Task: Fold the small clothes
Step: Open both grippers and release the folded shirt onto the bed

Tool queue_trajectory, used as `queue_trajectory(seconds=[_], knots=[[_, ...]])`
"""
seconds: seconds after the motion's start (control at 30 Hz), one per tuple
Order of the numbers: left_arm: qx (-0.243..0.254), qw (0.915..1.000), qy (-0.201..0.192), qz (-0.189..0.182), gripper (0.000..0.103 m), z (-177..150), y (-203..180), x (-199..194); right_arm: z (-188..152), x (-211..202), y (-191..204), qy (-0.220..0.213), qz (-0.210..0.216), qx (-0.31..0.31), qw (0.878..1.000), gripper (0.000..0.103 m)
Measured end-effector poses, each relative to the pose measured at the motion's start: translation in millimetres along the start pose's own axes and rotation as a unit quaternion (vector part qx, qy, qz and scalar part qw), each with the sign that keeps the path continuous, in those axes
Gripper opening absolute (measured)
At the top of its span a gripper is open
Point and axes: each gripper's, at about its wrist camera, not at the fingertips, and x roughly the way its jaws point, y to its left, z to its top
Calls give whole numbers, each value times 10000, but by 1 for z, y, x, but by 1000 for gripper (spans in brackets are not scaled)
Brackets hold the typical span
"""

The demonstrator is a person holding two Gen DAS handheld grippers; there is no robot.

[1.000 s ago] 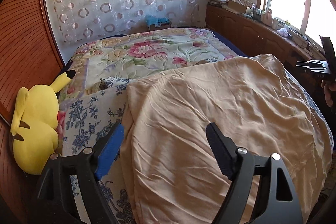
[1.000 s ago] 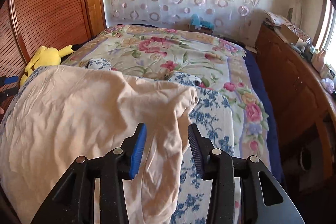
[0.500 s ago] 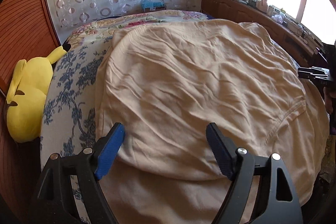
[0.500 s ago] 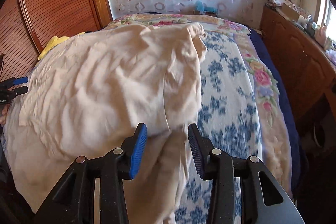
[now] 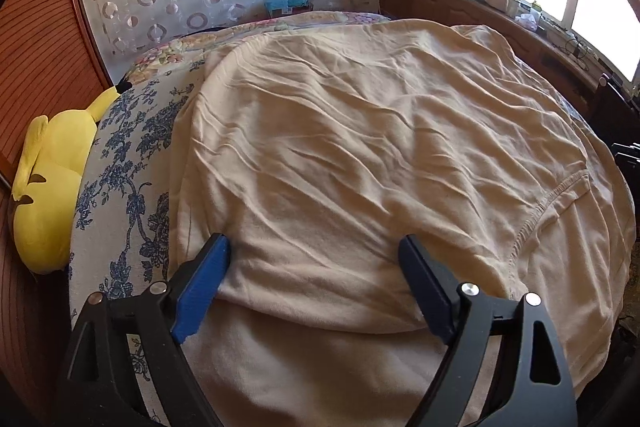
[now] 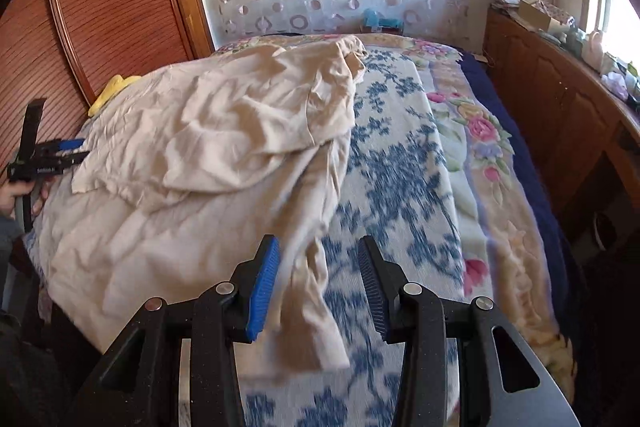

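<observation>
A beige garment [image 5: 380,155] lies spread on the bed, its far half folded over toward me. In the right wrist view the beige garment [image 6: 208,155] covers the left part of the bed, with one end trailing between the fingers. My left gripper [image 5: 314,259] is open, its jaws wide apart above the near folded edge, holding nothing. My right gripper [image 6: 319,259] is open over the trailing end, not clamped on it. The left gripper also shows in the right wrist view [image 6: 68,153] at the garment's left edge.
The bed has a blue floral blanket [image 6: 396,163] over a flowered quilt [image 6: 480,131]. A yellow plush toy [image 5: 48,195] lies at the left edge by the wooden wardrobe [image 6: 100,7]. A cluttered wooden cabinet [image 6: 560,95] runs along the right under the window.
The garment's far half has been brought over toward me and laid down as a fold. The right gripper has let go and pulled back; the cloth has settled.
</observation>
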Motion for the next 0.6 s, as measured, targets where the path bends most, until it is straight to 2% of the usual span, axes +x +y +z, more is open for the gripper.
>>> queue_trajectory(seconds=[0.1,0.13,0.23,0.3,0.6], knots=[[-12,10000,6,-15,87,1,1,0,-10,-4,1,143,-38,-59,9999,42],[-14,10000,7,-18,87,1,1,0,-15,-6,3,178,-46,-88,9998,38],[-13,10000,7,-17,87,1,1,0,-19,-3,4,312,-60,-151,9994,14],[-13,10000,7,-17,87,1,1,0,-23,-7,4,293,-76,-190,9994,4],[-16,10000,4,-19,87,1,1,0,-43,-38,-8,103,-80,145,9998,4]])
